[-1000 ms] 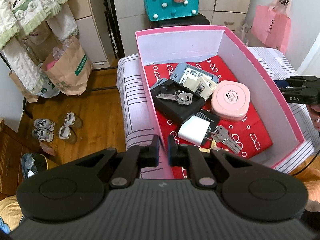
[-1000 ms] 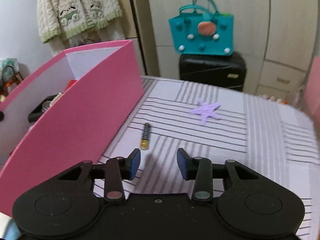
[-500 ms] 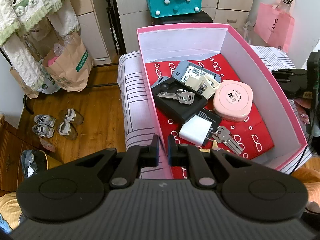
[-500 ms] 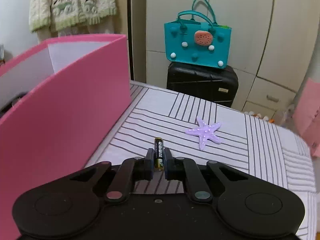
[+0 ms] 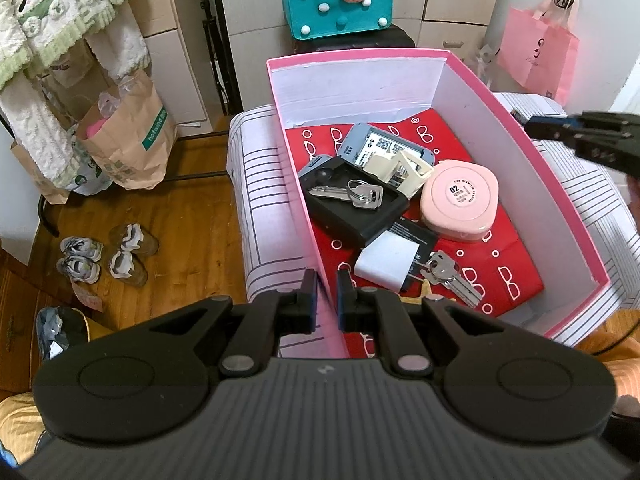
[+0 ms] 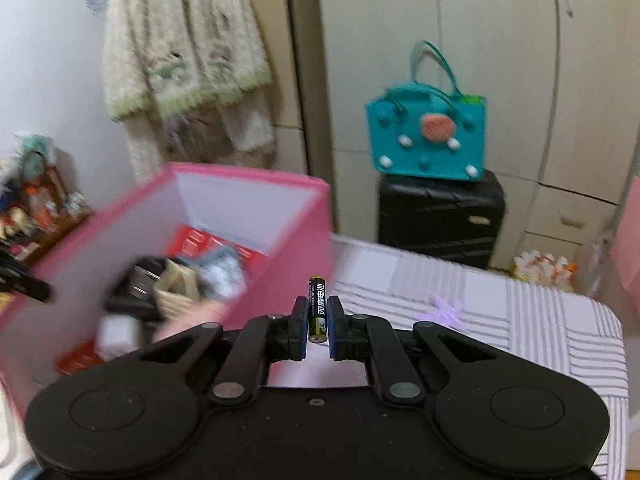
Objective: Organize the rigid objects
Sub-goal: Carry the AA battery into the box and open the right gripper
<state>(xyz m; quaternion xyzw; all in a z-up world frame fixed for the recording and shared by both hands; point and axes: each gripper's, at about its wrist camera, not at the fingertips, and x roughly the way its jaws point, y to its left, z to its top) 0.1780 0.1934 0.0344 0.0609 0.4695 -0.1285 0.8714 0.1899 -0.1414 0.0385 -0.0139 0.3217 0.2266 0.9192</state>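
We have the battery [image 6: 317, 309] pinched across its body in our right tool [image 6: 318, 330], its two fingers closed against it and the cell standing on end above them, lifted clear of the striped bed [image 6: 540, 320]. Held upright like that, it should drop cleanly once the fingers part. The right-wrist view is blurred, but the pink box [image 6: 256, 184] lies just to our left, with its near wall about level with the battery.

Our left tool [image 5: 326, 300] is nearly closed on the left wall of the box [image 5: 304, 200], one finger outside and one inside; we judge it is steadying the box so it does not slide on the soft bed, though we cannot see whether the pads actually press the card.

Inside, keys [image 5: 348, 193], a pink round case [image 5: 460, 196], a white charger [image 5: 386, 264] and other items crowd the left and middle of the red lining [image 5: 500, 264]. The open room is along the right wall and towards the far right corner, so that is where the battery would best go. A purple starfish [image 6: 446, 312] waits on the bed, right of the box.
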